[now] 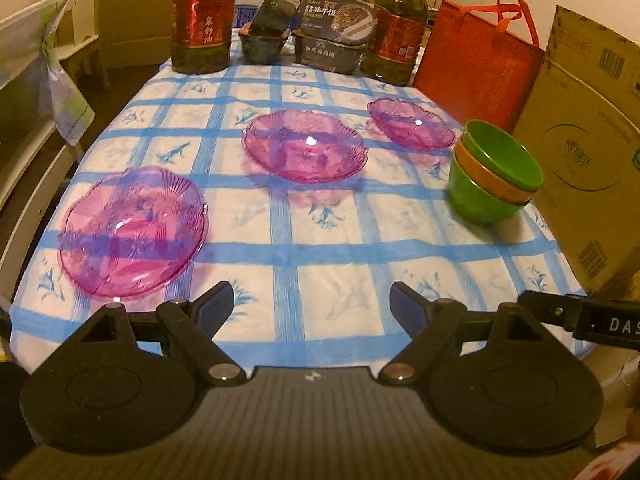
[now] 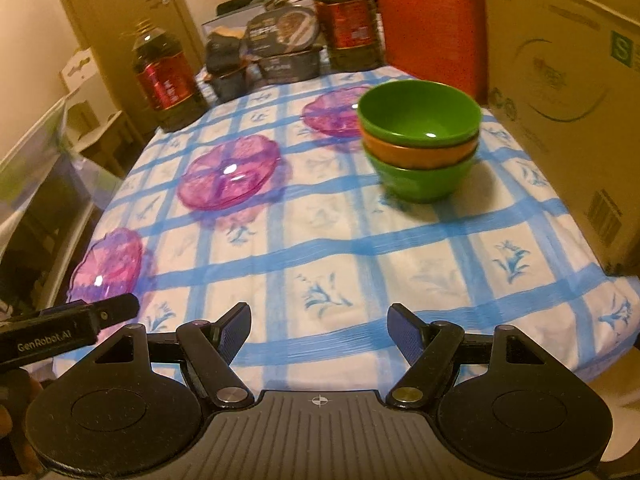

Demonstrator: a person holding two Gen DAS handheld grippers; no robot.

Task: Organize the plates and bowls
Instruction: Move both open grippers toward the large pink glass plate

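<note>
Three translucent pink glass plates lie apart in a diagonal row on the tabletop [image 1: 320, 240], which wears a white cloth checked in blue. At the right edge stands a big brown cardboard box [image 1: 580, 152], with a red fabric tote bag [image 1: 476, 68] beside it at the far right. Two large dark oil bottles with red labels [image 1: 202, 16] stand at the far end, with dark food containers [image 1: 332, 40] between them. Of the plates, the near-left plate [image 1: 132, 232] is closest, the middle plate [image 1: 304, 146] sits at the centre, and the far plate [image 1: 412, 124] lies toward the right. Just right of the far plate stands a stack of three plastic bowls [image 1: 494, 172], green over orange over green, nested upright near the box. Both tools hover over the near edge: the left gripper [image 1: 311, 306] has its jaws spread with nothing between them, and the right gripper [image 2: 319, 326] likewise, empty.
</note>
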